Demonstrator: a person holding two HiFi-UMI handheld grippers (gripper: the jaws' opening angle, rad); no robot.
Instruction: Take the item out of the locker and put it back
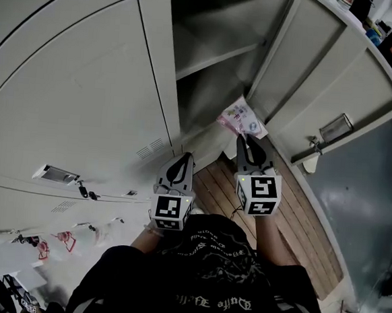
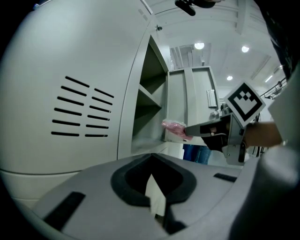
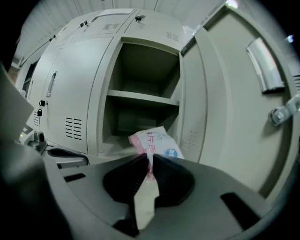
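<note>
A pink and white packet (image 1: 241, 119) hangs at the mouth of the open locker (image 1: 211, 93), low down, just in front of its bottom compartment. My right gripper (image 1: 244, 140) is shut on the packet's near edge. In the right gripper view the packet (image 3: 157, 142) sticks out past the jaws of the right gripper (image 3: 150, 161), with the locker shelf (image 3: 140, 97) behind it. My left gripper (image 1: 181, 159) hovers to the left by the locker's frame, shut and holding nothing. The left gripper view shows its own closed left gripper (image 2: 154, 187) and the packet (image 2: 174, 126) off to the right.
The locker door (image 1: 329, 95) stands swung open on the right, with a metal handle (image 1: 335, 128). A closed locker door (image 1: 72, 95) with vents and a latch (image 1: 56, 174) fills the left. Wooden planks (image 1: 299, 221) lie below the open door. Small clutter (image 1: 40, 248) sits bottom left.
</note>
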